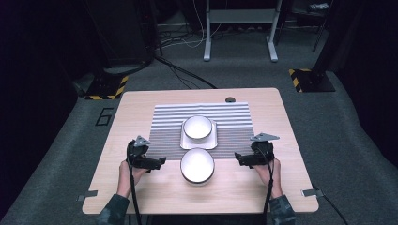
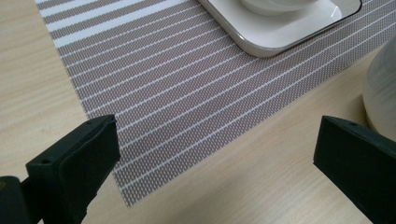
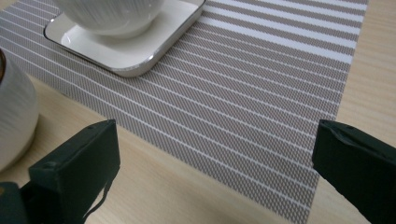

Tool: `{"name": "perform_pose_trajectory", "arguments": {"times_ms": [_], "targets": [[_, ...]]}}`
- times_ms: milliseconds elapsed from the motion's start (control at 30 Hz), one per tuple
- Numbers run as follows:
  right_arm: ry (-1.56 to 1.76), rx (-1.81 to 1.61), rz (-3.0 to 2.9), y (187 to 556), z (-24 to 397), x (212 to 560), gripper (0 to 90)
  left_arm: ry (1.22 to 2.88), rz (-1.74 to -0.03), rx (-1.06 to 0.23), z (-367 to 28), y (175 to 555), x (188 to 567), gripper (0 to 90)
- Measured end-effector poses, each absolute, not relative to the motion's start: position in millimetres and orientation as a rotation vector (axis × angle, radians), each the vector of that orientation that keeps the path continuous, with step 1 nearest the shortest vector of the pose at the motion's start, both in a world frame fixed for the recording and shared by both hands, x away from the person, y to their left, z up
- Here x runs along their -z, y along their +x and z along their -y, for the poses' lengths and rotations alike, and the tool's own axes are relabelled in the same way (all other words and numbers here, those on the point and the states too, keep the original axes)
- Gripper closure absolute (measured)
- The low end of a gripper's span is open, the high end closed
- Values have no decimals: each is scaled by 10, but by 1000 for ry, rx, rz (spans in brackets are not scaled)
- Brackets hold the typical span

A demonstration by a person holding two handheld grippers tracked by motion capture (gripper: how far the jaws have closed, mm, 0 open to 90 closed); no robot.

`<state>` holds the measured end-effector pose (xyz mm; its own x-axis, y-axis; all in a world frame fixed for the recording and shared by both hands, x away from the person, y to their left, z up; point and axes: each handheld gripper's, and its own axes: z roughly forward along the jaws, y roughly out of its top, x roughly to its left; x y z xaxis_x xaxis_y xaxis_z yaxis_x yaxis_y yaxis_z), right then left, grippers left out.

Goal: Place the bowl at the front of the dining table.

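Both tools are standing wide open and empty, the left tool (image 1: pixel 161 161) and right tool (image 1: pixel 237 158) flanking the near bowl (image 1: pixel 197 165) on the worktop (image 1: pixel 141 187), so closing in level should be gripping its rim evenly

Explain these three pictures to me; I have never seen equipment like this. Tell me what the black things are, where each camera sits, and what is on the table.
There is no robot here. A person holds a hand tool in each hand: the left gripper and the right gripper, each with two black fingers.

The high view looks down from above the person's side. The other two pictures come from cameras riding on the grippers, looking out between their fingers.

On the wooden table lies a striped placemat. On it a square white plate carries a white bowl. A second bowl stands nearer the person, between the grippers.

Both grippers are open and hold nothing.
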<state>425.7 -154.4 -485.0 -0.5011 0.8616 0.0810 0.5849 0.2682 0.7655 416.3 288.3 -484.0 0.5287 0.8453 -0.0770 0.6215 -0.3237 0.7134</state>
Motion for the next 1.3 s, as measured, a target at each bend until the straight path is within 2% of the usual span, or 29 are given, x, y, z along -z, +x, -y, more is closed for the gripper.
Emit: {"name": "perform_pose_trajectory", "arguments": {"times_ms": [333,1033,1300], "targets": [[1352,-1081,-2155,4124,1733,4991,3,2028,-1173,-430,-2987,4000,4964,1],[1377,-940,-2126,3872,2198,5258,3,1971,-1322,-523,-3337,3725,5174,1],[1416,-891,-2110,3804,2377,5289,2,2006,-1360,-544,-3390,3686,5285,0]]}}
